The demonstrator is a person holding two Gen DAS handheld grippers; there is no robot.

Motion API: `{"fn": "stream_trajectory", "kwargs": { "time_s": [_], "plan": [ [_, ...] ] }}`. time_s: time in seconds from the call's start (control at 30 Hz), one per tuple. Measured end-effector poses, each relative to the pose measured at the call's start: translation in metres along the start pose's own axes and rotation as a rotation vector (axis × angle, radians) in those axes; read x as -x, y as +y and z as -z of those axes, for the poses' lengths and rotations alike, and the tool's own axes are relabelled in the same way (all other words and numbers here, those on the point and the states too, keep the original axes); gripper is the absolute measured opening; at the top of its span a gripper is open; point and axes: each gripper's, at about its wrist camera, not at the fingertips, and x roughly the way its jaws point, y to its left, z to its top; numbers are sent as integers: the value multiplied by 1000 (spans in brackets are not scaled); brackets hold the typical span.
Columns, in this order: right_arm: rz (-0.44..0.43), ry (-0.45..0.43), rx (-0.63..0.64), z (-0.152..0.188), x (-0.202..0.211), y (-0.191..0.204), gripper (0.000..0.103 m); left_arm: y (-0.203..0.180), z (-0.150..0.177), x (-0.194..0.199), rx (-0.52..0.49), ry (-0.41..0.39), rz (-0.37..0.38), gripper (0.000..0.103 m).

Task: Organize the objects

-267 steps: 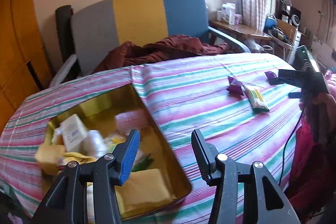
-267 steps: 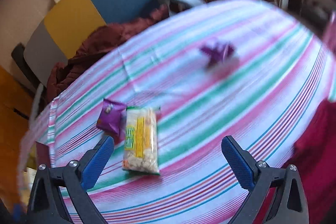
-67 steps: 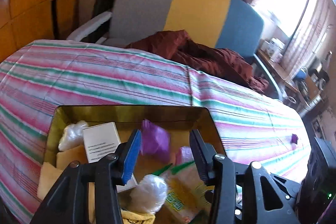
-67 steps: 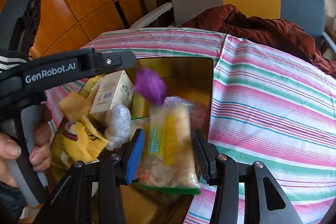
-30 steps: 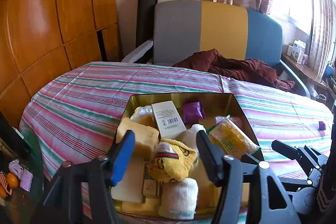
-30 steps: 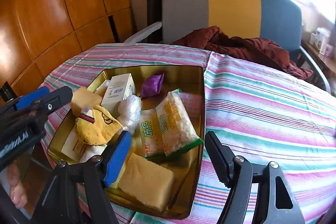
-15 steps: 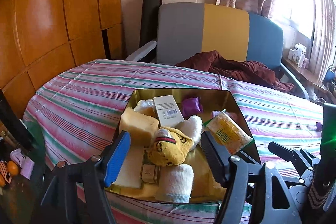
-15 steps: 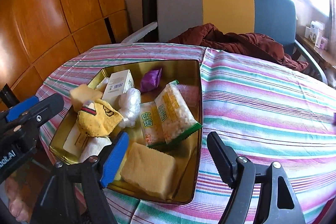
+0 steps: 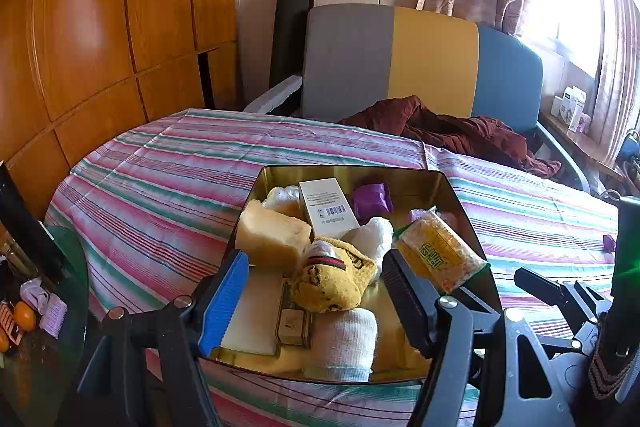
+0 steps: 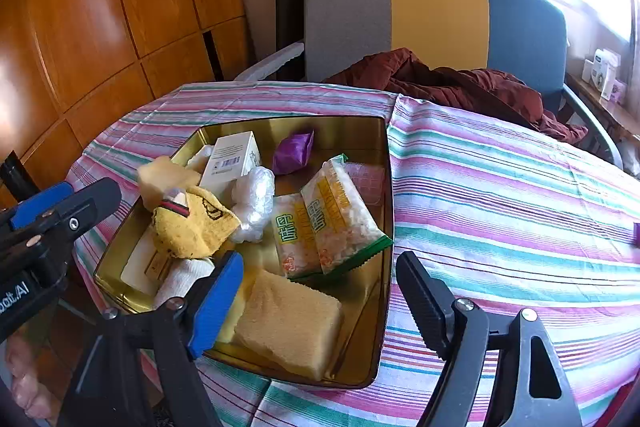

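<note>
A gold metal tin (image 9: 448, 187) (image 10: 384, 155) sits on the striped tablecloth. It holds a white box (image 9: 326, 205) (image 10: 232, 157), a purple packet (image 9: 370, 199) (image 10: 292, 151), yellow snack packs (image 9: 438, 253) (image 10: 340, 215), a yellow sock (image 9: 332, 279) (image 10: 192, 223), sponges (image 10: 288, 323) and white socks (image 9: 342, 343). My left gripper (image 9: 316, 301) is open and empty above the tin's near edge. My right gripper (image 10: 320, 295) is open and empty over the tin's near right corner. A small purple piece (image 9: 609, 242) (image 10: 636, 233) lies on the cloth far right.
A grey, yellow and blue sofa (image 9: 420, 63) with a maroon cloth (image 9: 448, 127) stands behind the table. Wood panelling (image 9: 100, 27) is at left. A glass side table (image 9: 48, 307) with small items is low left. The other gripper's body (image 9: 580, 311) shows at right.
Both grippers dropped items in the tin and have pulled back and up. The snack pack and purple packet that lay on the cloth are now in the tin.
</note>
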Motion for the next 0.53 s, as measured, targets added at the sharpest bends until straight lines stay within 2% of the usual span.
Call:
{"fn": "stream_trajectory", "kwargs": {
  "time_s": [0.53],
  "plan": [
    [1,0,5,1,-1,2,80,6,0,3,7,-33,-8,70]
  ]
}}
